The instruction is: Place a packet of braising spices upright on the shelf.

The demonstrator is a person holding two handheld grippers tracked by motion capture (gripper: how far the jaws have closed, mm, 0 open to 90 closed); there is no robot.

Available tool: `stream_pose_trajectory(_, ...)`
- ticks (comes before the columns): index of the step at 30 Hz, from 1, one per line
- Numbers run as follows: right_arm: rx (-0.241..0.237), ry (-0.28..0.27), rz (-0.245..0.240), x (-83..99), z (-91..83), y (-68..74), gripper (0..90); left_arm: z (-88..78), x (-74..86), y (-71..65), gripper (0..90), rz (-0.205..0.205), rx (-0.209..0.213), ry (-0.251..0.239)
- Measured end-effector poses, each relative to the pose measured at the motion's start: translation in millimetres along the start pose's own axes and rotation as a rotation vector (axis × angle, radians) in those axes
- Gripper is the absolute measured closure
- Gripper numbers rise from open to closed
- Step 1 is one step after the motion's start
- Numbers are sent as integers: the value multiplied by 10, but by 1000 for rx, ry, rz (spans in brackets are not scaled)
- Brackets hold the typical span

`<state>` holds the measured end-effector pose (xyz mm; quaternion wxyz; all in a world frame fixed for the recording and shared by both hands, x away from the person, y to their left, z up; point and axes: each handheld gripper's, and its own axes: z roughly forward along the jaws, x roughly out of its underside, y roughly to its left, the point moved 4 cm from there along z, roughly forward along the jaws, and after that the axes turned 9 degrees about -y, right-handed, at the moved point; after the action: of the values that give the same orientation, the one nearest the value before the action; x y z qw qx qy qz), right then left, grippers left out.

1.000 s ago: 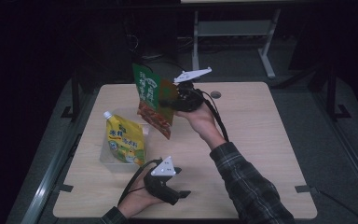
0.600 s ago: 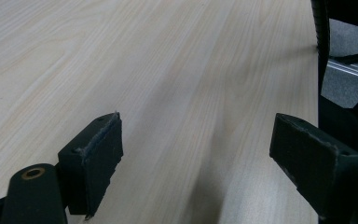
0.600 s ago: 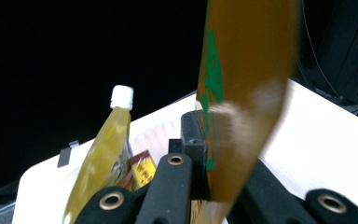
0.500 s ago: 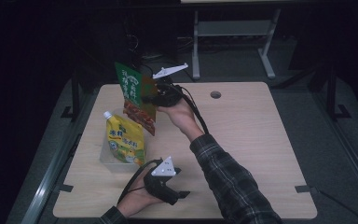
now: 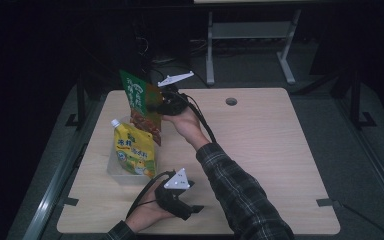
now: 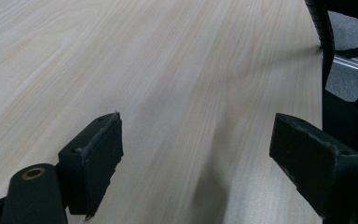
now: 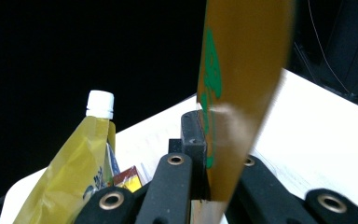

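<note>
Clamping the green packet (image 5: 141, 102) in my right claw (image 5: 161, 104), upper left of frame. It could topple the yellow pouch (image 5: 133, 151) below; my left claw (image 5: 196, 209) rests released.

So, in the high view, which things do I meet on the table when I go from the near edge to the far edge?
left gripper → yellow spout pouch standing in a clear container → green and brown packet held up by the right gripper → round hole in the table
</note>
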<state>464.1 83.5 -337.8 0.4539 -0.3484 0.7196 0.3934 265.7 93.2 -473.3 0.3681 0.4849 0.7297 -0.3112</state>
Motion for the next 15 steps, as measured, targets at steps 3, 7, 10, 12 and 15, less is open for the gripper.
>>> stream_pose_trajectory(3,-1,-2,-6,-8,50,11,897,-2,-3,-2,171,-2,-2,-3)
stream_pose_trajectory(7,-2,3,-10,-16,82,21,897,-3,-6,-5,171,-5,-1,-7)
stream_pose_trajectory(10,-2,9,-16,-23,121,36,897,-4,-8,-7,171,4,0,1)
stream_pose_trajectory(12,0,22,-33,-13,160,46,897,-1,-9,-13,171,7,1,0)
stream_pose_trajectory(15,10,62,-41,62,241,56,896,2,-10,-23,171,4,3,-5)
